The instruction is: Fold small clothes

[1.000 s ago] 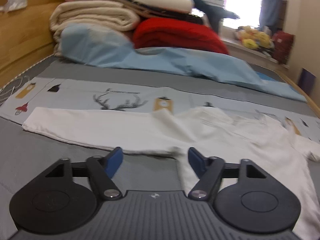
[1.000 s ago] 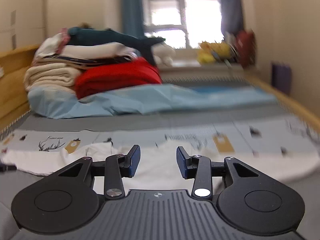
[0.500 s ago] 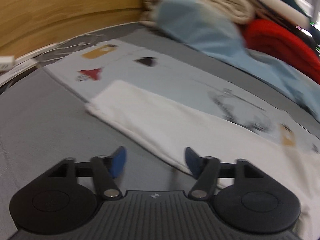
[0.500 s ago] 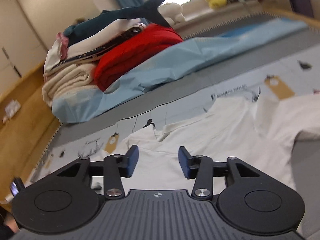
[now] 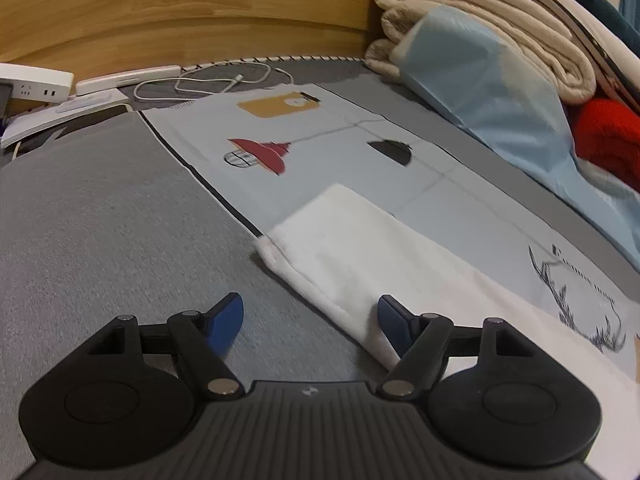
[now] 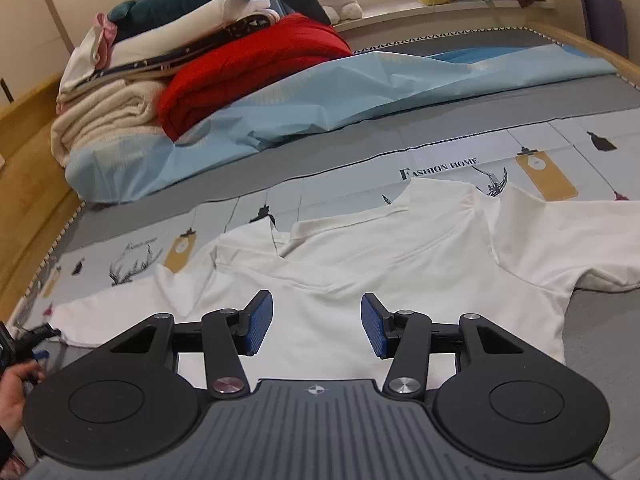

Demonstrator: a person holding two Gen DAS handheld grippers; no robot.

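Observation:
A small white long-sleeved shirt [image 6: 400,256] lies spread flat on the bed, collar toward the far side. In the left wrist view its left sleeve [image 5: 360,256] runs diagonally, cuff end toward the headboard. My left gripper [image 5: 310,316] is open, low over the bed, with the sleeve's near edge between its blue fingertips. My right gripper [image 6: 317,322] is open and empty above the shirt's body, below the collar. The left gripper and the hand holding it show at the left edge of the right wrist view [image 6: 20,344].
A printed grey-blue sheet [image 6: 560,152] lies under the shirt on the grey mattress [image 5: 100,220]. Stacked blankets, a red one [image 6: 248,60] and a light blue sheet [image 6: 360,96] fill the far side. A wooden headboard [image 5: 180,8], power strip [image 5: 36,84] and cable [image 5: 224,80] lie left.
My left gripper has swung left along the sleeve to its cuff end and moved closer. My right gripper has tilted down and now looks over the shirt's body.

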